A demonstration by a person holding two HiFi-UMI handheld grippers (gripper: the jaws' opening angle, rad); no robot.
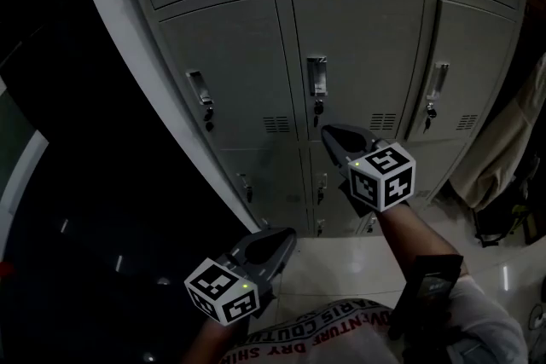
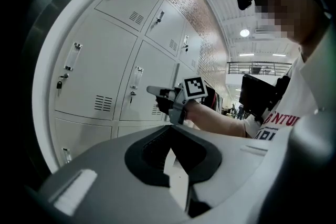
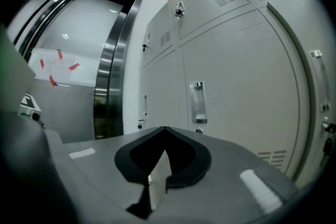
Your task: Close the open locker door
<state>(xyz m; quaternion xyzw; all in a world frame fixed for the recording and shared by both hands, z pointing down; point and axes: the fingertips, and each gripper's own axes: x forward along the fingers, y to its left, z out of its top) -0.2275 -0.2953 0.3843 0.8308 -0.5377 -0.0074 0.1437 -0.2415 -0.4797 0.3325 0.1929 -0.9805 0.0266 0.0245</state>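
Note:
A bank of grey lockers fills the head view, and every door looks flush with its frame. My right gripper is raised with its jaws together, its tip just below the handle of the middle locker door. In the right gripper view that handle stands just beyond the gripper's tip; whether it touches the door I cannot tell. My left gripper hangs lower, back from the lockers, jaws together and empty. The left gripper view looks past the left gripper at the right gripper.
A white rounded frame edge runs along the lockers' left side, with darkness beyond. A steel door frame stands left of the lockers. Cloth and bags hang at the right. Pale floor tiles lie below.

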